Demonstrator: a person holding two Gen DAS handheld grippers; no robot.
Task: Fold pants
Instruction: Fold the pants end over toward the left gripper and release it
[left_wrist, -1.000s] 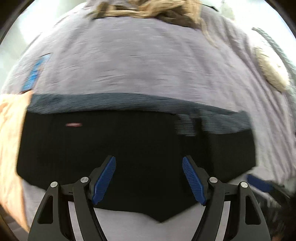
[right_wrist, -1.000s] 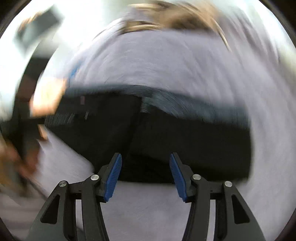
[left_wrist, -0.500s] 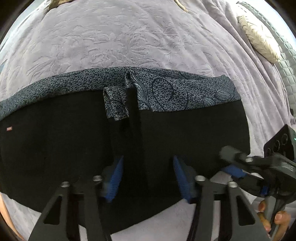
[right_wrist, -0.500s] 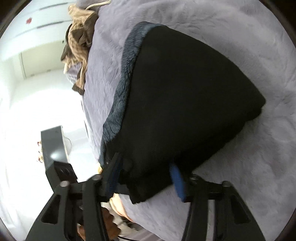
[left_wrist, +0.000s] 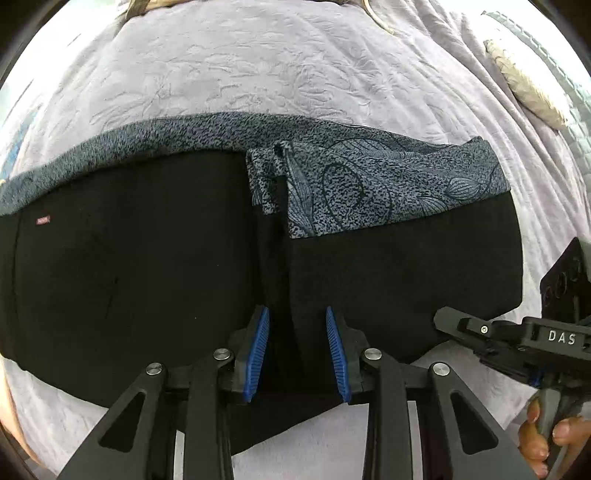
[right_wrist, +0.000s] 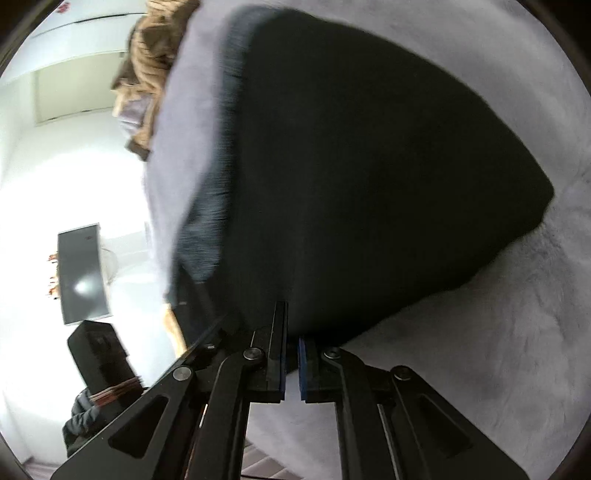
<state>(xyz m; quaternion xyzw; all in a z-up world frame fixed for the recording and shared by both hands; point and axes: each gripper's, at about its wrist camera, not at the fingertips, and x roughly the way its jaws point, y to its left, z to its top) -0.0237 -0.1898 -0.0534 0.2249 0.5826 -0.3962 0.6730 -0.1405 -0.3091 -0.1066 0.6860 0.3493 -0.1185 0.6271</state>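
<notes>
Black pants (left_wrist: 129, 277) with a grey patterned waistband (left_wrist: 369, 184) lie folded across a lilac bedspread (left_wrist: 258, 66). My left gripper (left_wrist: 297, 314) points down at their middle, its jaws closing on a raised ridge of black cloth pinched between the blue pads (left_wrist: 258, 350). To its right, my right gripper (left_wrist: 443, 321) bites the pants' right edge. In the right wrist view, the right gripper (right_wrist: 291, 332) is closing to a thin slit on the near edge of the pants (right_wrist: 369, 166), with cloth caught between the pads.
A beige pillow (left_wrist: 528, 88) lies at the far right of the bed. Brown clothing (right_wrist: 147, 62) is heaped at the bed's far end. The bed's side drops off to the left, where a dark screen (right_wrist: 83, 273) stands. A hand (left_wrist: 546, 439) grips the right tool.
Both grippers came down onto the pants and closed from wide open. The left one now pinches the middle ridge. The right one rolled over and clamped the edge.
</notes>
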